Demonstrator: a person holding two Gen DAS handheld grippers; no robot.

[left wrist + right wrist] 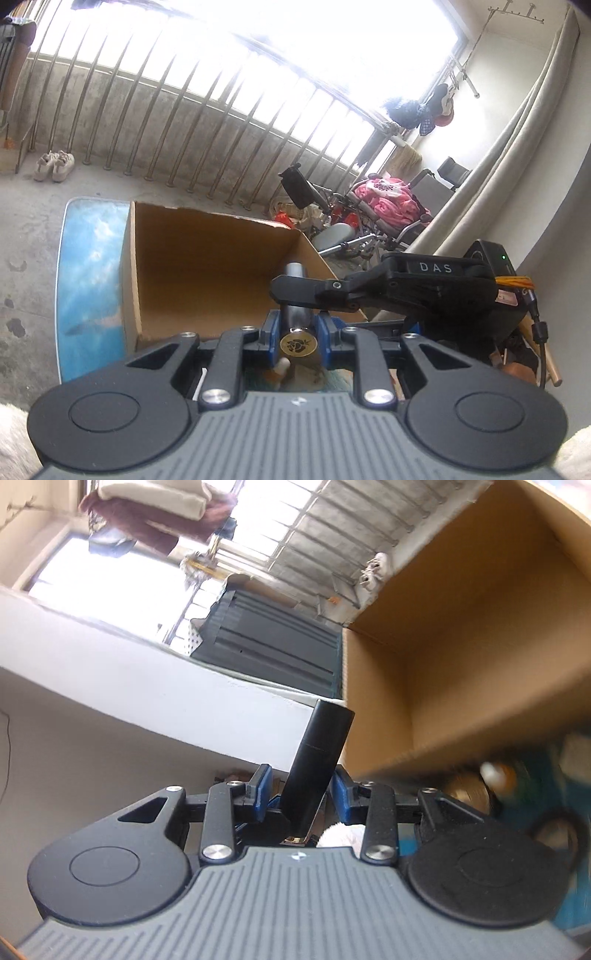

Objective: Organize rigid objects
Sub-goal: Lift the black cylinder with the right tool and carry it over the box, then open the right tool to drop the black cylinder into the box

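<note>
My left gripper (298,325) is shut on a dark metallic tube (296,295) with a gold rose-stamped end cap (298,345), held in front of an open brown cardboard box (207,269). My right gripper shows in the left wrist view (291,291) with its jaws around the same tube from the right. In the right wrist view the right gripper (302,794) has the black tube (317,764) between its blue pads (341,794), which stand slightly apart from it. The box (461,646) fills the right of that view.
The box rests on a blue glass-topped table (92,273). Wooden sticks and small items (532,354) lie at right. Beyond are a balcony railing (177,118), shoes (55,166), a wheelchair with pink cloth (384,206) and a curtain (517,140). A dark cabinet (273,638) stands left of the box.
</note>
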